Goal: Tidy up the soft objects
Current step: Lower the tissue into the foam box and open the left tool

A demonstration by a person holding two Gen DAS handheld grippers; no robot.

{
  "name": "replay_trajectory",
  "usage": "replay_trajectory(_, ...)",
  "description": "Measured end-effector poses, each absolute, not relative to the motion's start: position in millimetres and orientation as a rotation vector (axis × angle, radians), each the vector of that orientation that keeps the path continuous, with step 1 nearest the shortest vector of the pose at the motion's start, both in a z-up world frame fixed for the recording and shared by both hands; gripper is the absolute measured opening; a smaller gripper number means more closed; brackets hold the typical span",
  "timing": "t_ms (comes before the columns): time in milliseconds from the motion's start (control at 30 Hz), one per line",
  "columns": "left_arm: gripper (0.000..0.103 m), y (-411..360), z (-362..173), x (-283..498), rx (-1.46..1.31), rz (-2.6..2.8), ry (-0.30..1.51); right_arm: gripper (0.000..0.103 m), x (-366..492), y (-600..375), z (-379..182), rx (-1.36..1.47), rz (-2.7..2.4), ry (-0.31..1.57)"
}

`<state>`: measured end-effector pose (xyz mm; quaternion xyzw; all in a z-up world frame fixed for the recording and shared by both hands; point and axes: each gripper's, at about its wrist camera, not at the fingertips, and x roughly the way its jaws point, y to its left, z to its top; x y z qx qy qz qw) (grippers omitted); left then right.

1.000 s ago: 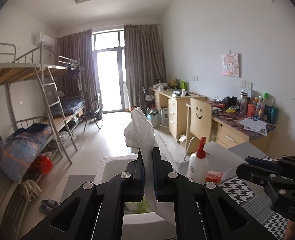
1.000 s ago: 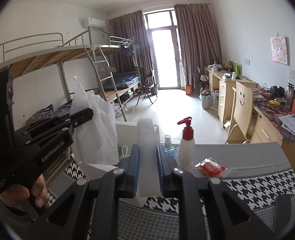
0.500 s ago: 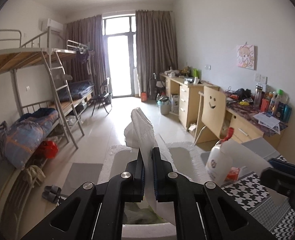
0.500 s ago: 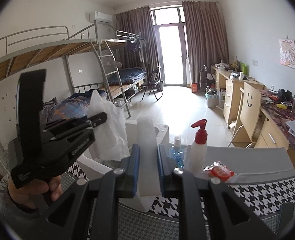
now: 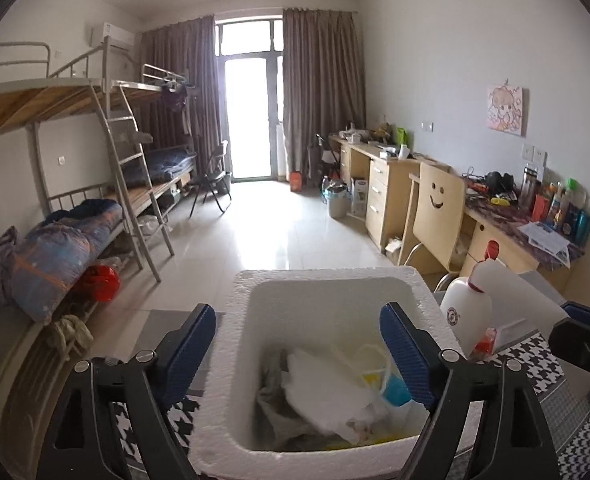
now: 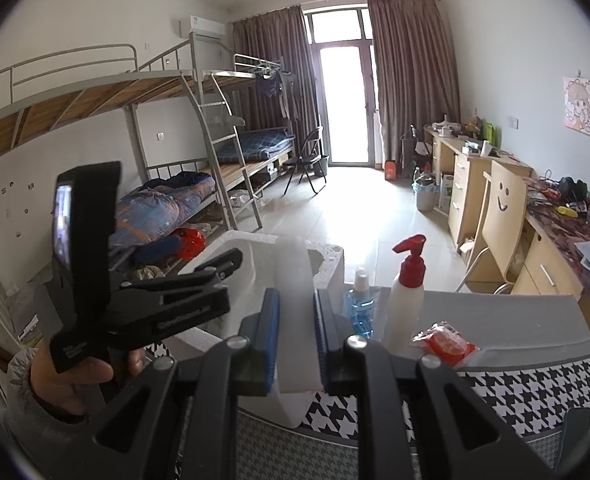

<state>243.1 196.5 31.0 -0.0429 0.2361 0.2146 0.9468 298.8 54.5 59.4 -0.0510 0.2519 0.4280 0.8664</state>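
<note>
**Left release into the foam box; right strip pending**

My left gripper [image 5: 299,344] is opening: its blue-padded fingers [image 5: 187,344] stand spread wide with nothing between them. A second ago they pinched a crumpled white soft sheet; that sheet [image 5: 327,396] now lies inside the white polystyrene foam box [image 5: 319,276], on top of grey cloth and other pale items. I judge this one item stowed, and the left gripper free for the next pick.

My right gripper [image 6: 295,344] has not changed its hold. Its fingers [image 6: 269,340] pinch a flat white soft strip [image 6: 293,300], which stands upright between the pads and hangs below them. The strip is beside the box, not over it.

Surroundings on the black-and-white houndstooth surface [image 6: 535,392]:
- a white pump bottle with a red head [image 6: 409,292], just right of the box;
- a small blue spray bottle [image 6: 361,304], close to the box wall;
- a red wrapped packet [image 6: 445,338], further right.

Obstruction: the left gripper, held in the person's hand [image 6: 71,376], sits over the box opening. I expect it must clear before the strip goes in. The bottles stand near the right-hand approach.
</note>
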Motion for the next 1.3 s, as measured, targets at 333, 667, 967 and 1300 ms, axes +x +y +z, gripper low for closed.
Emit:
replay_trajectory(333, 0.102, 197.9, 38.6, 223.8, -0.061, 0.496, 0.424, 0.02, 298.4, 69.1, 59.4, -0.12, 0.91, 0.533)
replay_trajectory(667, 0.102, 208.8, 36.6, 205.4, -0.073, 0.515, 0.42, 0.02, 295.7, 85.7, 58.5, -0.13, 0.941, 0.537)
replay_trajectory(967, 0.102, 215.1, 33.4, 188.9, -0.083, 0.528, 0.419, 0.02, 296.4, 102.2, 51.8, -0.149, 0.953, 0.558)
replay_trajectory(1300, 0.102, 222.1, 26.0, 169.4, -0.103, 0.543, 0.415, 0.021, 299.7, 118.6, 44.3, -0.157, 0.942, 0.583)
